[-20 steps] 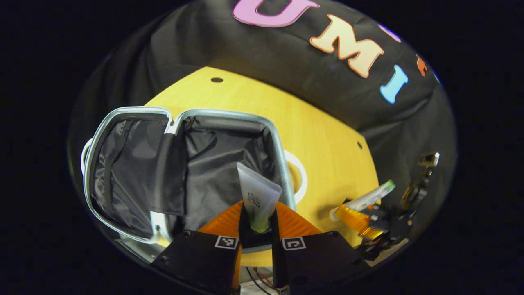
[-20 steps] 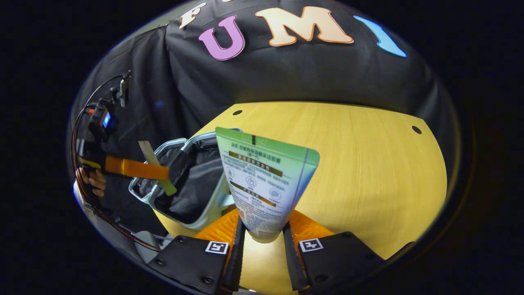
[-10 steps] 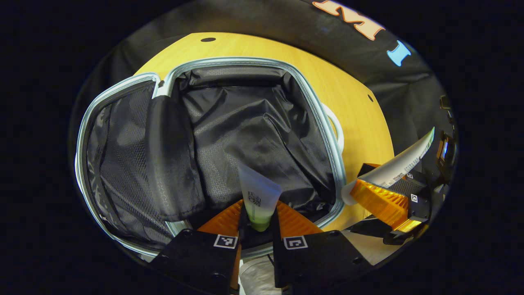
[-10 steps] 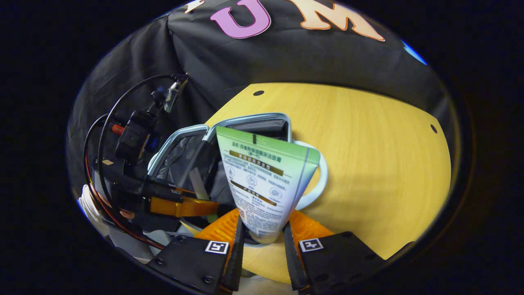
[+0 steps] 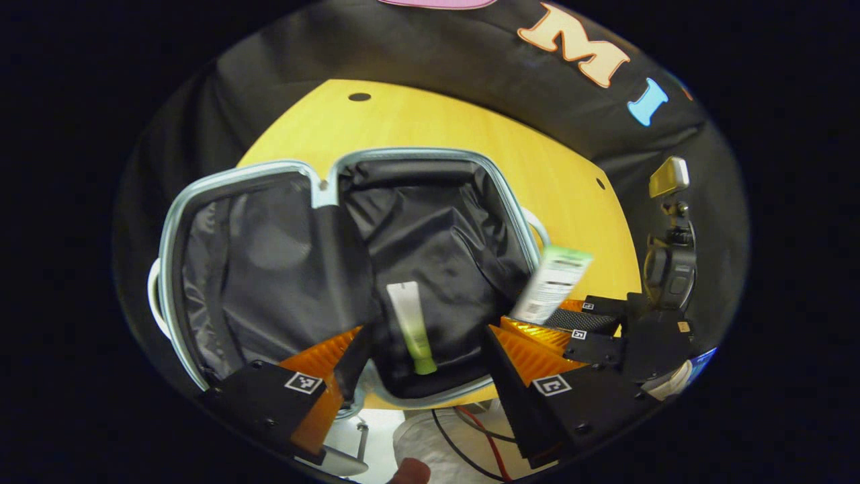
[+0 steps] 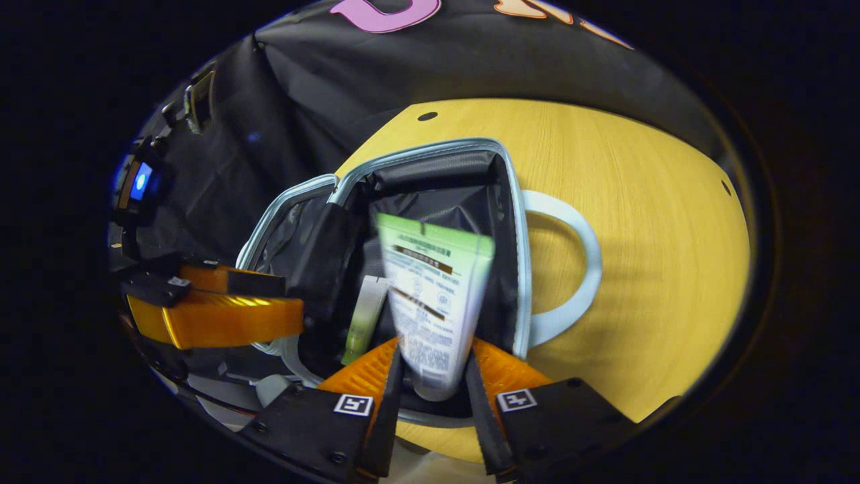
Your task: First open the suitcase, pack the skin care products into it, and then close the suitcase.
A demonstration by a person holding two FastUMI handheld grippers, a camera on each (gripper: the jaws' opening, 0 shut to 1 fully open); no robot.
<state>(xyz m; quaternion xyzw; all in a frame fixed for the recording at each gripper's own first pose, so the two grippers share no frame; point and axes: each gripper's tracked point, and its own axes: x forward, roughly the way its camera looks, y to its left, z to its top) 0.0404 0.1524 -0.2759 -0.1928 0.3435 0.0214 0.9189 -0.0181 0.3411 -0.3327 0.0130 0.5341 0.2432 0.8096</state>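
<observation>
One hand-held gripper (image 5: 416, 373) spread, other (image 6: 433, 396) clamping tube (image 6: 433, 302)

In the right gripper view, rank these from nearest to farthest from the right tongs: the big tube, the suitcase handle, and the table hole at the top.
1. Big tube, between the right tongs.
2. Suitcase handle, to the right on the table.
3. Table hole, at the far edge.

small tube (image 5: 410, 325) in open suitcase (image 5: 416, 156), suitcase on table (image 5: 430, 121)

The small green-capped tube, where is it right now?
In the left gripper view the small tube lies on the black lining of the open suitcase, between the left gripper's open fingers.
</observation>
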